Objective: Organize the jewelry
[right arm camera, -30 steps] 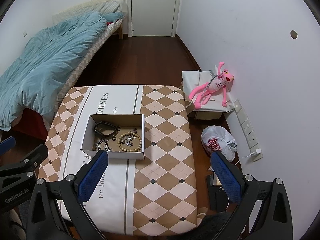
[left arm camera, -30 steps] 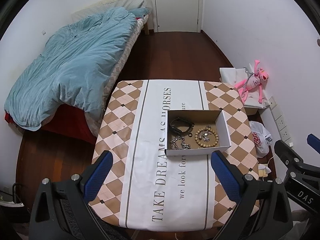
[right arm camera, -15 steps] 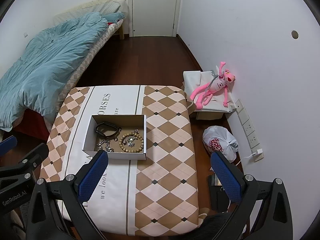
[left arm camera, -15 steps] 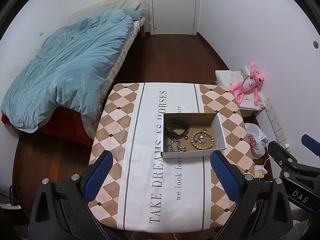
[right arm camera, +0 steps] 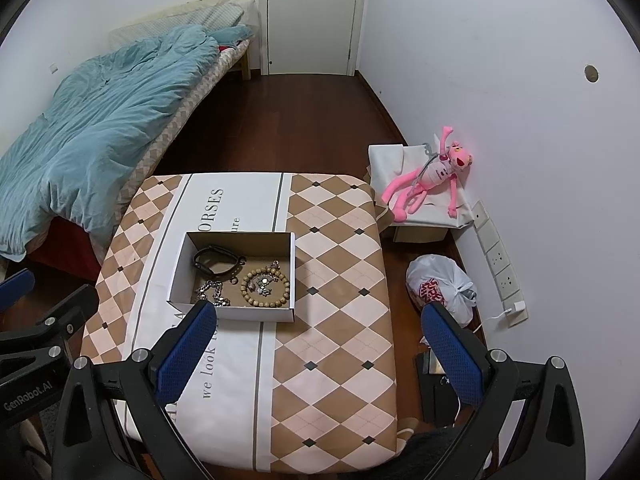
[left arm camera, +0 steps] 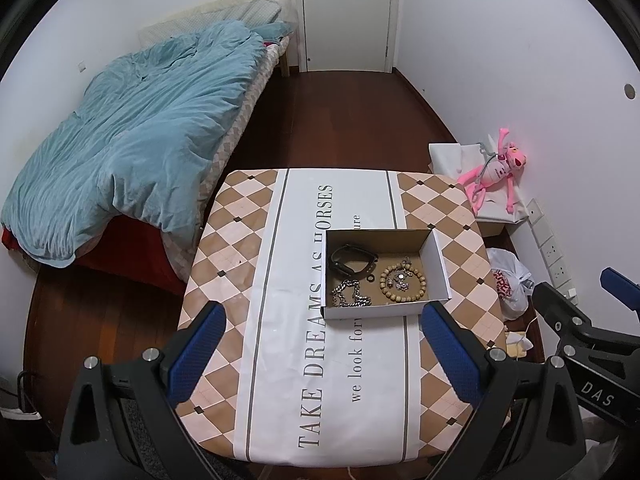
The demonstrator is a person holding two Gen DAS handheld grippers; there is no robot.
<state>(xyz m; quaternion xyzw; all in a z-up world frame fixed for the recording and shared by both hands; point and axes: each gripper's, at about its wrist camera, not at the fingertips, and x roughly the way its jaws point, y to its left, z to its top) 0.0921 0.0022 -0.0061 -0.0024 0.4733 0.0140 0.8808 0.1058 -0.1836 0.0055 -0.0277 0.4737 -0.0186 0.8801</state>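
Both grippers raised and drawn back since earlier frames; table and box look smaller, more floor visible. Bed (left arm camera: 132, 140) with rumpled blue quilt at left. Table (left arm camera: 280, 360) under smooth checked cloth with printed lettering. Left gripper (left arm camera: 320, 352) high above near edge, fingers spread wide, empty. Right gripper (right arm camera: 316, 350) likewise spread, empty, over table's right side. Cardboard box (left arm camera: 438, 268), open, rectangular, on cloth, holds black band (left arm camera: 352, 260), wooden bead bracelet (left arm camera: 402, 284), metal chain (left arm camera: 350, 296). Pink plush toy (right arm camera: 428, 184) by wall.
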